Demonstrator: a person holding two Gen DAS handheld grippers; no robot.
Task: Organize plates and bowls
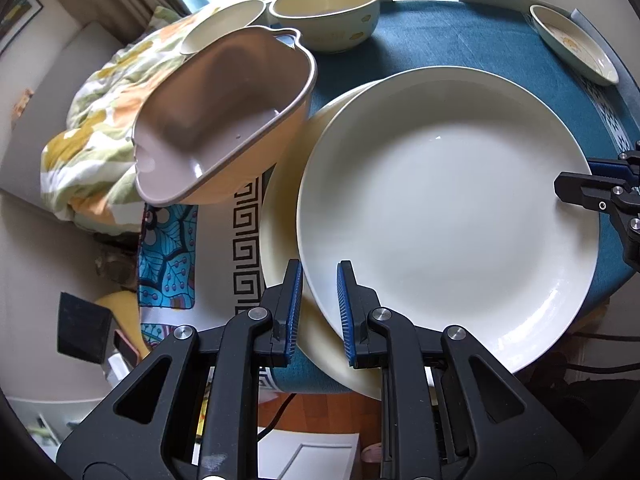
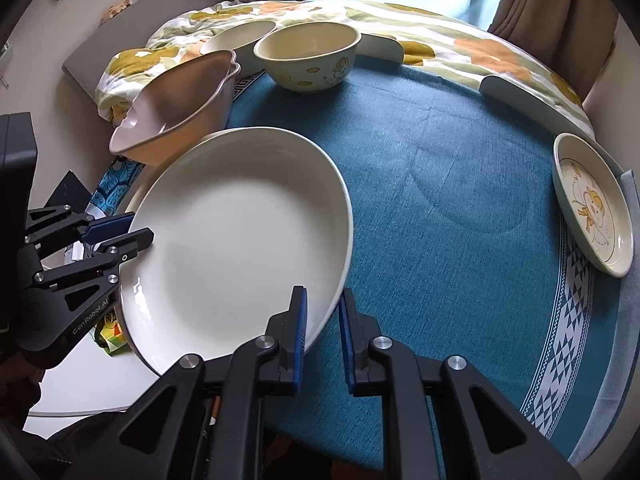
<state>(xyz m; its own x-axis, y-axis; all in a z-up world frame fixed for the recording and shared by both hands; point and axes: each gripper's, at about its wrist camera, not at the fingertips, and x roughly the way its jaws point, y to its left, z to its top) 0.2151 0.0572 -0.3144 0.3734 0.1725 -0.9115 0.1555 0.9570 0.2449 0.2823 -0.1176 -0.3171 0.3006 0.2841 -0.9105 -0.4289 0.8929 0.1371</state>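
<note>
A large white plate (image 1: 444, 208) lies on a second cream plate (image 1: 280, 216) on the blue tablecloth (image 1: 440, 44). My left gripper (image 1: 319, 312) is open with its fingers on either side of the white plate's near rim. My right gripper (image 2: 323, 336) is open, straddling the same plate's rim (image 2: 240, 232) on the opposite side; it shows at the right edge of the left wrist view (image 1: 592, 188). A pink-brown bowl (image 1: 224, 120) with handles sits tilted to the left. A cream bowl with a duck print (image 2: 308, 58) and another cream bowl (image 2: 238, 40) stand at the back.
A small duck-print dish (image 2: 592, 204) sits at the right edge of the table. A flowered quilt (image 2: 420, 28) lies behind the table. The table's left edge drops to a cluttered floor (image 1: 92, 328).
</note>
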